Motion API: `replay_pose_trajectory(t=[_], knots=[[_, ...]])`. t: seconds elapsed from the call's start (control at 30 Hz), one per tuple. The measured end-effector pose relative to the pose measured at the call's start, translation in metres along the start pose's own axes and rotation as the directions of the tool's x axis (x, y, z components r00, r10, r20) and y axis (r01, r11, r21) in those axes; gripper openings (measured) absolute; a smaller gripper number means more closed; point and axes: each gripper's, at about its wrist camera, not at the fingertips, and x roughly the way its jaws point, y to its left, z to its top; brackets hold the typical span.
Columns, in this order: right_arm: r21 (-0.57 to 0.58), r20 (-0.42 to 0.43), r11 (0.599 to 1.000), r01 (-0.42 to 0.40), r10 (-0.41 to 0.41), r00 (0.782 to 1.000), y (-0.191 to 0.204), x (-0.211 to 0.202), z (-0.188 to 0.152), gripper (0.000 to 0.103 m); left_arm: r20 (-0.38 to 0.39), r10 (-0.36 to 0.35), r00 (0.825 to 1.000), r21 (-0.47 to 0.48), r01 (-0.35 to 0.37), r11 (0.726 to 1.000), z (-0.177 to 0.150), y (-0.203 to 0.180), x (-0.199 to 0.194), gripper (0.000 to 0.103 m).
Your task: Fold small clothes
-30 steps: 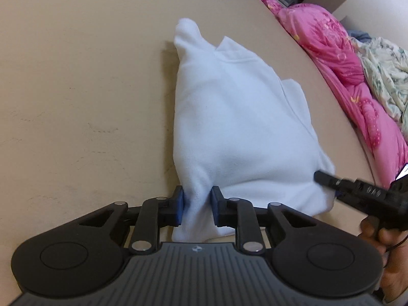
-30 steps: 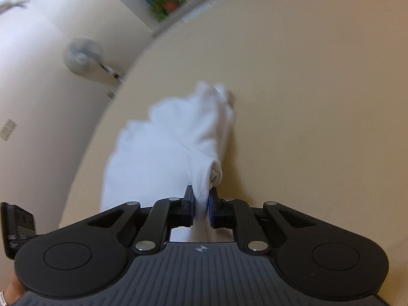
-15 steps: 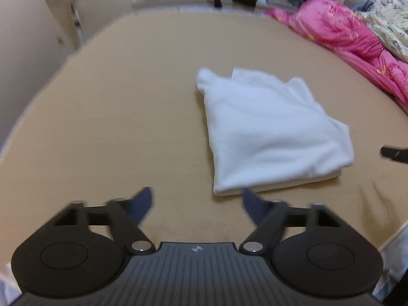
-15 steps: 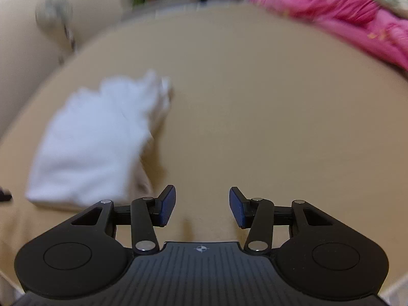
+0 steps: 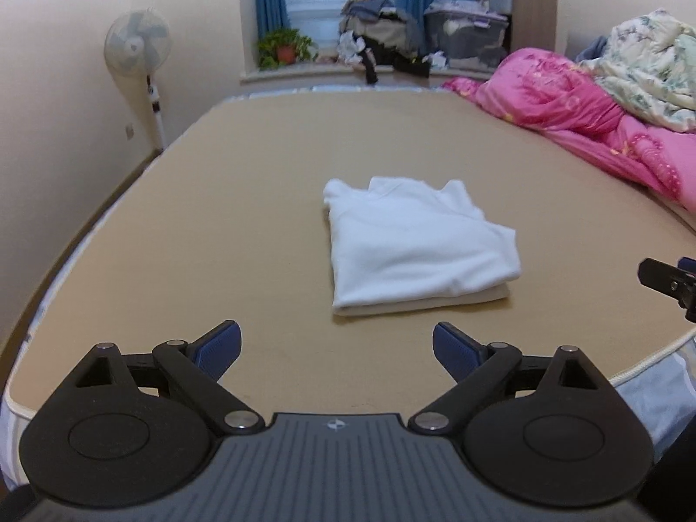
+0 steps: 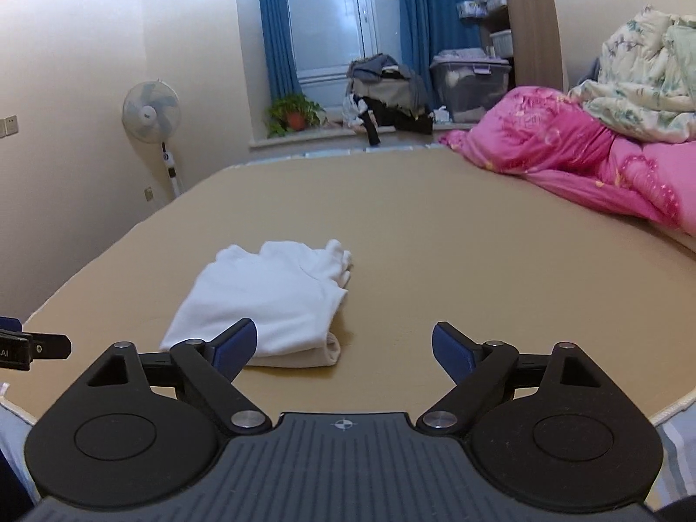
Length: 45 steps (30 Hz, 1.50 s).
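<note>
On the bed [image 5: 261, 182], the folded white shirt [image 5: 417, 248] lies released as both tools [image 5: 336, 343] [image 6: 343, 341] have just been opening, empty, fold apparently done.

The folded white garment [image 5: 417, 248] is seen as soft, matt knit cloth. The tan bed surface [image 5: 261, 200] it lies on looks smooth and matt. The left tool [image 5: 337, 343] is made of matt black plastic, with blue pads [image 5: 219, 346] and shiny metal pivot pins [image 5: 238, 418].

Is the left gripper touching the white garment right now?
Apart. The left wrist view shows bare bed between the left gripper and the white garment.
</note>
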Motion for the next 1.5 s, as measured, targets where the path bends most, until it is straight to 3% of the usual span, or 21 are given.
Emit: replay_pose_trajectory(t=[0.13, 0.2, 0.33, 0.5, 0.67, 0.83, 1.5], knots=[[0.008, 0.013, 1.000, 0.000, 0.000, 1.000, 0.010, -0.008, 0.007, 0.092, 0.059, 0.024, 0.998, 0.002, -0.024, 1.000, -0.008, 0.002, -0.010, 0.097], [0.010, 0.022, 1.000, -0.008, 0.008, 1.000, 0.017, -0.009, 0.010, 0.094, 0.078, 0.002, 0.997, -0.029, 0.000, 1.000, -0.014, 0.008, -0.006, 0.097], [-0.004, -0.006, 1.000, -0.012, 0.012, 1.000, 0.027, 0.011, 0.003, 0.094, -0.004, 0.047, 0.999, -0.091, -0.047, 0.995, -0.019, 0.011, 0.024, 0.097], [-0.022, -0.084, 1.000, 0.014, -0.016, 0.996, 0.039, 0.044, -0.001, 0.094, 0.002, 0.068, 0.998, -0.135, -0.067, 0.989, -0.017, 0.009, 0.038, 0.097], [-0.011, -0.129, 1.000, 0.017, -0.018, 0.991, 0.042, 0.065, -0.004, 0.094, -0.035, -0.015, 0.999, -0.141, 0.010, 0.990, -0.016, 0.006, 0.053, 0.097], [-0.026, -0.151, 1.000, 0.015, -0.019, 0.988, 0.044, 0.075, -0.006, 0.094, -0.015, -0.052, 0.999, -0.095, 0.050, 0.994, -0.016, -0.007, 0.058, 0.097], [-0.072, -0.152, 0.996, -0.048, 0.036, 0.988, 0.062, 0.069, -0.006, 0.094, 0.031, -0.057, 0.998, -0.108, 0.060, 0.992, -0.014, -0.006, 0.057, 0.102]])
